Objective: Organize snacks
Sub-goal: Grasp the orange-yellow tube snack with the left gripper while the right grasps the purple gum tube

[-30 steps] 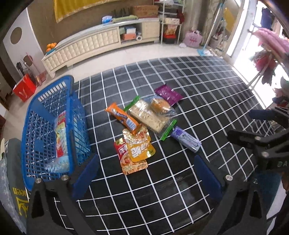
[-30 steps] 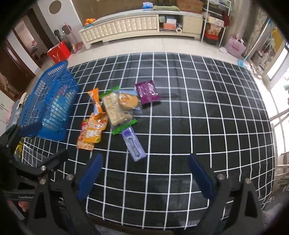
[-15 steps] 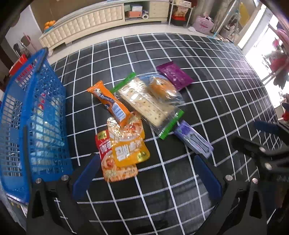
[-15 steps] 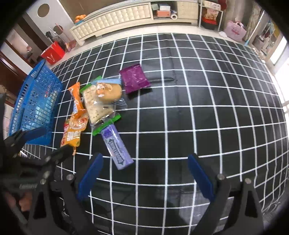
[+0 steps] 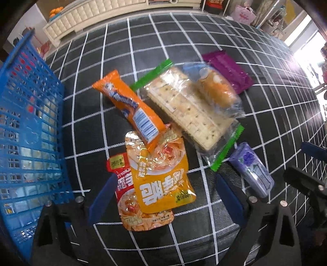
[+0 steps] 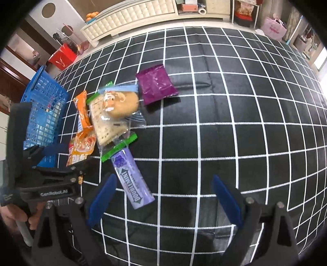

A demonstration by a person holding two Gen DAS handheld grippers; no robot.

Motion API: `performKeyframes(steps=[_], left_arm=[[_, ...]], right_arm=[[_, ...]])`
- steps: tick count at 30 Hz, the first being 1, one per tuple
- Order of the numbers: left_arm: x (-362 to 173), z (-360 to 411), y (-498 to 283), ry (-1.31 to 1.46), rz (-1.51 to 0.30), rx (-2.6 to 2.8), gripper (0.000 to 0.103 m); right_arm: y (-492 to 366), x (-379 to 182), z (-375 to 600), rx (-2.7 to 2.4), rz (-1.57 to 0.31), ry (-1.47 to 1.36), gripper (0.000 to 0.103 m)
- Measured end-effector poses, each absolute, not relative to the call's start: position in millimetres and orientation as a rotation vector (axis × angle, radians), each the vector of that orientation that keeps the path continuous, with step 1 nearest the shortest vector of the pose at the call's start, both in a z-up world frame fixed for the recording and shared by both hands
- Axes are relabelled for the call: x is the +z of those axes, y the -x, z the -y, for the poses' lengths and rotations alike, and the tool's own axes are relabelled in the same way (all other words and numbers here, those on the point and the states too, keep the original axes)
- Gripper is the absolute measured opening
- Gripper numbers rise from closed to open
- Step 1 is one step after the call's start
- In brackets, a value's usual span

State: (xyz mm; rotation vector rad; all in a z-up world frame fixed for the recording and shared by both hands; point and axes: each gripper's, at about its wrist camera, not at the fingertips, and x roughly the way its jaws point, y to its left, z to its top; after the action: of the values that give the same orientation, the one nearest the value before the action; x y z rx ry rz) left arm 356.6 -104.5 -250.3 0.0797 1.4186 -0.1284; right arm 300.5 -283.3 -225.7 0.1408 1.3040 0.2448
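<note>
Several snacks lie on a black grid-patterned cloth [image 6: 224, 126]. My left gripper [image 5: 166, 201] points straight down over a yellow noodle pouch [image 5: 161, 178] that lies on a red pouch [image 5: 130, 206]. Its jaws are closing with the pouch between them, and the pads do not press on it. An orange bar [image 5: 130, 110], a cracker pack [image 5: 188, 114], a wrapped bun [image 5: 216, 92] and a purple pouch [image 5: 226, 69] lie beyond. My right gripper [image 6: 164, 201] stands open above a lilac gum pack [image 6: 132, 180], which lies nearer its left finger. The left gripper [image 6: 69, 157] also shows there.
A blue plastic basket [image 5: 26, 122] with packets inside stands left of the snacks, close to my left gripper. A low white cabinet [image 6: 130, 16], a red bag [image 6: 63, 56] and a pink bag [image 6: 274, 28] stand on the floor beyond the cloth.
Both grippers have sunk toward the snacks. The left one came over the yellow and red pouches and its jaws narrowed a little. The right one came closer over the gum pack.
</note>
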Motion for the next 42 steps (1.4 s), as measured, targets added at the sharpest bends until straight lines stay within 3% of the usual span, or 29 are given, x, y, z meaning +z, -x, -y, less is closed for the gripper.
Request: performKeyframes(steps=[2,4,11,13,17,24,39,41,42], left_arm=[[-256,103,-361,-0.080,-1.427,-0.122,0.093],[-262,101,-365,-0.059,-1.446,-0.129,0.080],[-269,109,-382,-0.123,-1.445,-0.119,0.070],[-269,112,-385,-0.130,-1.441,-0.102,0.061],[-262,121,-384,-0.131,-1.439,-0.103,0.057],[-251,130,-364,-0.113,-1.406,-0.119,0.015],[-216,117,-306,-0.044,-1.357,-0.199,0.014],[-211,113,-301,-0.054,-1.346,-0.204,0.014],[-199,102,-297,-0.057,-1.342,-0.204,0.014]], right_arm=[[-301,-228,281,0.252,-1.310,-0.136,0.097],[-301,-231,281,0.257,-1.314,-0.134,0.097],[-299,-239,282,0.254,-1.334,-0.144,0.097],[-298,-240,284,0.249,-1.337,-0.144,0.097],[-295,-240,286,0.247,-1.340,-0.138,0.097],[-291,-237,278,0.252,-1.344,-0.113,0.097],[-294,-243,223,0.317,-1.357,0.036,0.095],[-294,-247,213,0.313,-1.363,0.071,0.080],[-294,-249,210,0.313,-1.369,0.082,0.079]])
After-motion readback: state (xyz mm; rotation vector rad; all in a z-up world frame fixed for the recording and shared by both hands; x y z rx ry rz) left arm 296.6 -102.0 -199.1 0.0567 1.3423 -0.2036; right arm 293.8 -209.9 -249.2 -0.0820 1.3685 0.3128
